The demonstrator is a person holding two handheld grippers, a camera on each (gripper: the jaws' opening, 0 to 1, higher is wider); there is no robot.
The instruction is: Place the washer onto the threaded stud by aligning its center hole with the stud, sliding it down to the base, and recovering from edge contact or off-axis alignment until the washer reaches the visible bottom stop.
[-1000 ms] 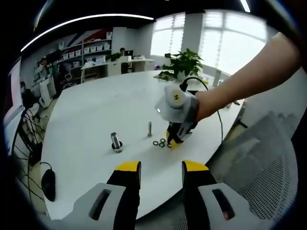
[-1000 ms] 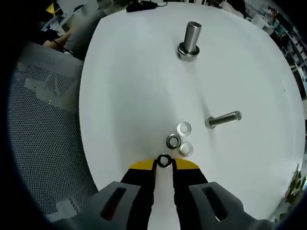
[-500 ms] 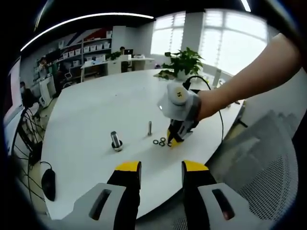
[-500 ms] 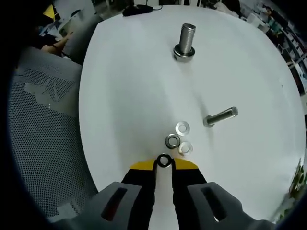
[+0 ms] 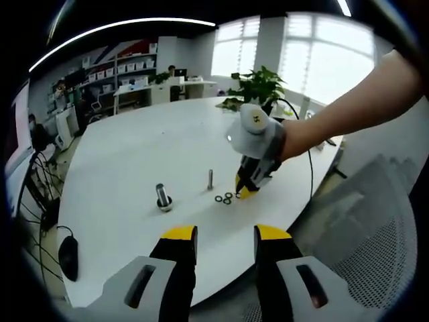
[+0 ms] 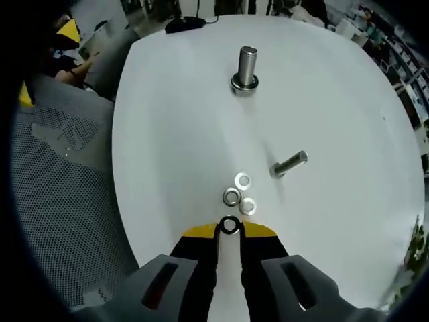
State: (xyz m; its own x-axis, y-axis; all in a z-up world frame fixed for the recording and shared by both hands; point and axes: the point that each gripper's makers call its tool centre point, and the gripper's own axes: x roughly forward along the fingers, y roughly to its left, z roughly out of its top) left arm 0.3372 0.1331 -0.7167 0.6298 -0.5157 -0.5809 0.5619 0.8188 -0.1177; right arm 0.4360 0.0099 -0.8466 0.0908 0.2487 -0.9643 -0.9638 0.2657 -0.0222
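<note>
My right gripper (image 6: 230,229) is shut on a dark washer (image 6: 230,225), held by its edge between the yellow tips a little above the white table (image 6: 174,134). Three more washers (image 6: 239,194) lie on the table just ahead of it. Further on stands a thin stud (image 6: 289,164), and beyond that a thick threaded stud (image 6: 244,68) upright on its base. In the left gripper view, the right gripper (image 5: 247,189) hangs over the washers (image 5: 223,198), right of the thin stud (image 5: 210,178) and the thick stud (image 5: 161,196). My left gripper (image 5: 226,235) is open, short of the table's near edge.
A black mouse (image 5: 67,253) with its cable lies at the table's left end. A potted plant (image 5: 258,84) stands at the far side. A mesh chair (image 5: 375,228) is on the right, off the table; its mesh (image 6: 60,201) flanks the table edge.
My right gripper has risen from the table with the dark washer in it, so the studs and loose washers look smaller and farther. The left gripper has stayed put.
</note>
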